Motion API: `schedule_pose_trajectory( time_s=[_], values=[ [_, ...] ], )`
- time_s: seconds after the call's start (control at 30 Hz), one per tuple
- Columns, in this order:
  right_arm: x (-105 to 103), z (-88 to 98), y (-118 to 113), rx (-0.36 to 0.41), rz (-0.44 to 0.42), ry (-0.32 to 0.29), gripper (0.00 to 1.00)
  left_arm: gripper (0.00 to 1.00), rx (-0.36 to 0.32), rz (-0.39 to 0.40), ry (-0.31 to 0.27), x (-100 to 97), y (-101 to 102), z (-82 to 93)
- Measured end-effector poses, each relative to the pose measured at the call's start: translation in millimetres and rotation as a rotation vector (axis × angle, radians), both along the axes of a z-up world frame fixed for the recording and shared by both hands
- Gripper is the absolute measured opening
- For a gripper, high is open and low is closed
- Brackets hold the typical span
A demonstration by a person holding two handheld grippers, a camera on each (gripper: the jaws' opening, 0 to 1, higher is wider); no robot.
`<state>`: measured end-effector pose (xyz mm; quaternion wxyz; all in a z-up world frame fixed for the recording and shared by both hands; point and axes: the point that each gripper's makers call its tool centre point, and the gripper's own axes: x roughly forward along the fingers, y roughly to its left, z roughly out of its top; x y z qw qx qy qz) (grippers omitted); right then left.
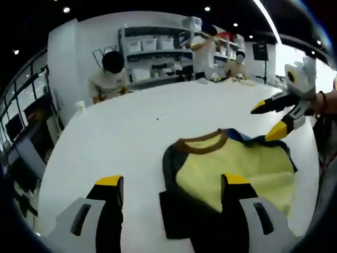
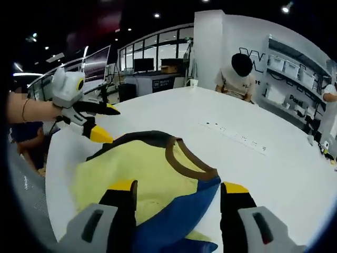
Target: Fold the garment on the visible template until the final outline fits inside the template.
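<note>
Lying near the white table's edge, the yellow garment sits under both wide-spread, empty grippers: left gripper, right gripper.

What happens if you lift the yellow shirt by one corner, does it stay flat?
Probably not. The shirt looks like soft cloth, already rumpled on the table, so it would likely droop. It seems light and unlikely to roll.

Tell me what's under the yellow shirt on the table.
The shirt lies on the white table. In the left gripper view a dark flat panel sticks out beneath it. Whether that is the template, and how far it reaches under the cloth, is hidden.
</note>
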<state>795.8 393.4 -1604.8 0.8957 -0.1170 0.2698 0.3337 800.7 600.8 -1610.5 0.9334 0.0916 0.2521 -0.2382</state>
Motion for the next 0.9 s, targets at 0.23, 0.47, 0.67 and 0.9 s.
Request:
schedule_pose_trajectory(
  time_s=[0.23,0.47,0.67,0.9],
  values=[
    [-24.7,0.1,3.5,0.021,0.008,0.017,0.69,0.66,-0.044,-0.032,0.046,-20.7,10.3,-17.6],
    [-53.7,-16.3,0.0,0.068,-0.046,0.117,0.69,0.49,-0.092,-0.054,0.173,-43.4,5.2,-39.4],
    [-74.9,-31.9,-2.7,0.041,-0.050,0.165,0.58,0.37,-0.140,-0.040,0.231,-52.2,2.5,-48.7],
    [-72.5,-49.0,-17.3,-0.002,-0.113,0.204,0.34,0.12,-0.101,-0.016,0.266,-48.5,7.4,-63.2]
  ],
)
